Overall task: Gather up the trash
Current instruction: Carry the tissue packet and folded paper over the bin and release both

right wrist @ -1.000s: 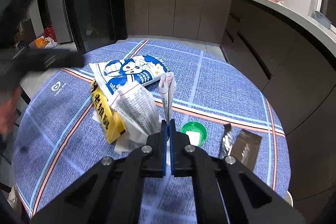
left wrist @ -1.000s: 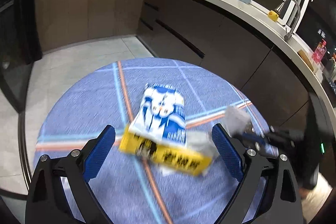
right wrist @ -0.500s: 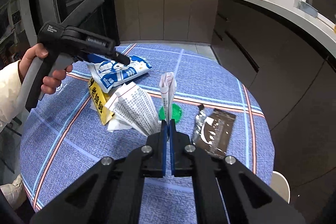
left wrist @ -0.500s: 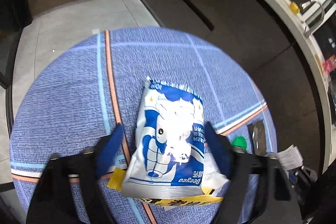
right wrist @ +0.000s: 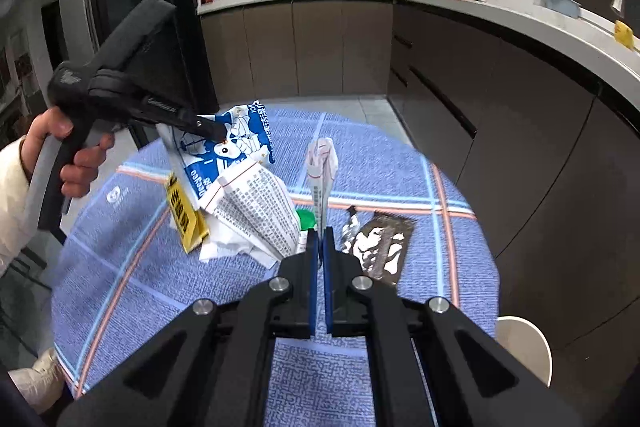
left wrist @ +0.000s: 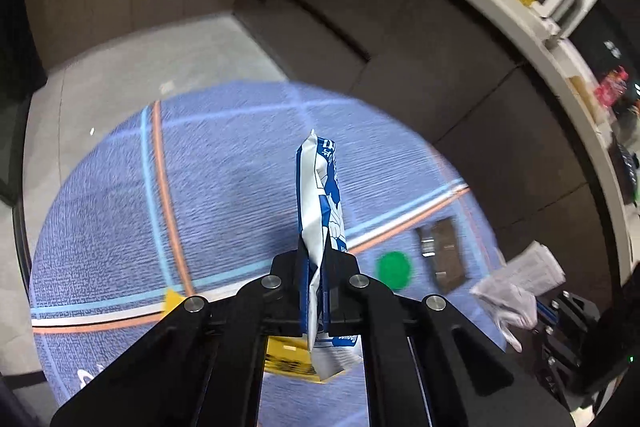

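Since the earlier frames the blue-and-white snack bag [left wrist: 320,211] has been taken off the round desk [left wrist: 224,187] and is now raised on edge: the jaws of the left gripper [left wrist: 317,281] have just been closing and are now clamped on the bag, which is pinched flat between them. In the right wrist view the same bag [right wrist: 236,143] is seen hanging from the left gripper [right wrist: 212,131], which is held by a hand [right wrist: 68,151] in a cream sleeve above the far left part of the blue checked cloth. The jaws of the right gripper [right wrist: 319,247] are pressed together on a folded strip of printed paper [right wrist: 322,167], which stands upright out of them. Left lying on the desk [right wrist: 400,163] are a yellow wrapper [right wrist: 182,213], a crumpled printed leaflet [right wrist: 256,207] touching it, a green lid [right wrist: 306,219] (mostly hidden behind the paper), and a dark brown sachet [right wrist: 380,247] just to the right of the right gripper. The kitchen counter [right wrist: 500,15] is seen curving behind the desk.
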Demonstrator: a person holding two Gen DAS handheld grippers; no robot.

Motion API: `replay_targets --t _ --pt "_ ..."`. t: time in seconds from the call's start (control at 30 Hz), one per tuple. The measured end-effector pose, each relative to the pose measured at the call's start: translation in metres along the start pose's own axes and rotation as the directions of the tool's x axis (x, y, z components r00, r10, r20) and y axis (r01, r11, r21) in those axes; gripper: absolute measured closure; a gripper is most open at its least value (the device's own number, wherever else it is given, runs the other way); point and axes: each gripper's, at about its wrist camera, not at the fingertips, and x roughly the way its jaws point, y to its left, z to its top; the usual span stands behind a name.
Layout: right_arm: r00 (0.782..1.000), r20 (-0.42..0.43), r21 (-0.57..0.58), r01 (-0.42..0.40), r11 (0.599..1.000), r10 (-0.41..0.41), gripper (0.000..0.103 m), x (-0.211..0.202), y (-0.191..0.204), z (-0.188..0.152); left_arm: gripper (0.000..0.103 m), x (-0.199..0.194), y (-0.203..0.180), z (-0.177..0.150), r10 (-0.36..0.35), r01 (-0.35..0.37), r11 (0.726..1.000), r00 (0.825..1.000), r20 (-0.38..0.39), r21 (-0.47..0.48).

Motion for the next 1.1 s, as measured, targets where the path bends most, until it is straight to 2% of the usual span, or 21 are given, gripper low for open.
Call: replay_targets --t 0.17,0.27,0.43,0.57,0.73,0.97,1.1 --pt "0.997 0.068 0.039 0.028 0.999 -0.031 0.099 -0.035 -0.023 0.0 0.099 -0.026 -0.055 0.002 -0.06 0.056 0.995 0.997 0.056 0.08" --pt "0.993 0.103 0.071 0.055 0.996 -0.062 0.099 -0.06 -0.041 -0.005 0.099 -0.038 -0.1 -0.002 -0.112 0.099 0.984 0.991 0.079 0.15" --pt "0.983 0.121 0.136 0.122 0.983 -0.138 0.099 -0.092 -0.082 -0.024 0.099 -0.032 -0.166 -0.018 -0.18 0.157 0.959 0.981 0.075 0.237" --pt "0.975 0.095 0.204 0.176 0.963 -0.198 0.099 -0.105 -0.12 -0.05 0.099 -0.01 -0.218 -0.037 -0.23 0.215 0.933 0.973 0.02 0.289" --pt "0.969 0.032 0.284 0.228 0.931 -0.246 0.099 -0.105 -0.161 -0.093 0.099 0.031 -0.263 -0.055 -0.263 0.269 0.919 0.963 -0.06 0.287" --pt "0.965 -0.071 0.368 0.261 0.892 -0.253 0.099 -0.085 -0.202 -0.153 0.099 0.1 -0.299 -0.08 -0.235 0.269 0.923 0.96 -0.152 0.276" --pt "0.964 -0.118 0.388 0.264 0.883 -0.237 0.099 -0.065 -0.213 -0.18 0.099 0.133 -0.316 -0.093 -0.189 0.238 0.925 0.964 -0.185 0.296"
